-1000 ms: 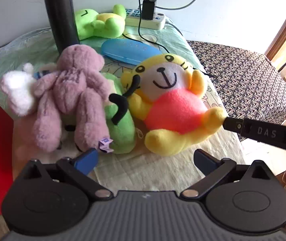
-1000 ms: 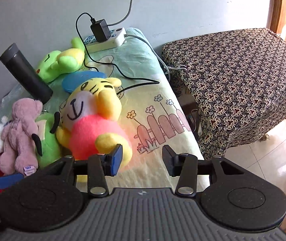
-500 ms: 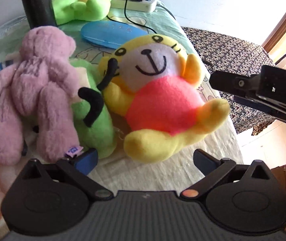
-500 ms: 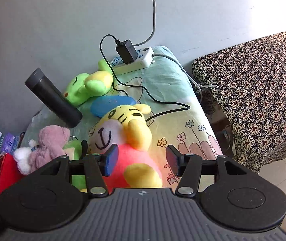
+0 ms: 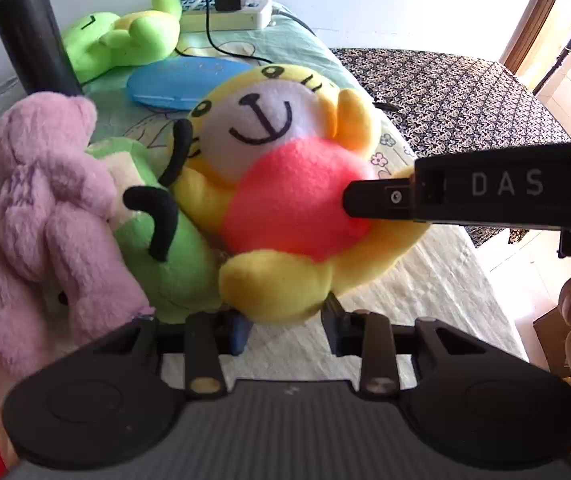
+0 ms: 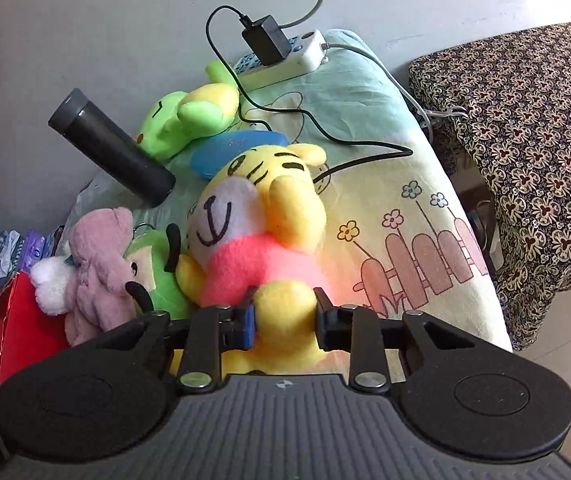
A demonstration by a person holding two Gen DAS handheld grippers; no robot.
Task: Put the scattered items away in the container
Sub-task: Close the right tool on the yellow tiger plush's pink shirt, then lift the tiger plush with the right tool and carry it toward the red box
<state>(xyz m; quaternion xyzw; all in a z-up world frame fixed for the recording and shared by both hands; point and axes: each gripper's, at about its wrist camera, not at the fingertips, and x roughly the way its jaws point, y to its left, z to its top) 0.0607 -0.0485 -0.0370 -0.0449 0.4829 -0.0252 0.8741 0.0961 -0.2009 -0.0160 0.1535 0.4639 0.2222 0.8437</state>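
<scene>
I have both grippers on the tiger (image 5: 285, 184), the yellow plush with the pink belly lying face up on the bed (image 6: 405, 208). My left gripper (image 5: 285, 320) has its jaws closed around one yellow foot, which bulges up between the blue pad and the black one. My right gripper (image 6: 283, 320) clamps another yellow limb the same way; in the left view I see its black body reaching in from the right, its tip against the pink belly.

The tiger leans on a green plush (image 5: 173, 256) with black antennae, and a pink bear (image 5: 45, 208) lies just beside that one, face down. A white fluffy bit (image 6: 51, 288) pokes out by the bear's side. Behind the tiger's head lies a blue case (image 5: 181, 82), and beyond it a second green plush (image 5: 121, 36) with a yellow belly, near the wall.

A dark flask (image 6: 113, 148) stands behind the bear. A power strip (image 6: 285, 66) sits at the far end of the bed with a black charger (image 6: 265, 40) plugged in; its cable runs across the sheet past the tiger's head.

The red box (image 6: 21, 332) sits at the left edge, touching the bear. To the right of the bed a patterned cloth (image 6: 525, 128) covers another surface.
</scene>
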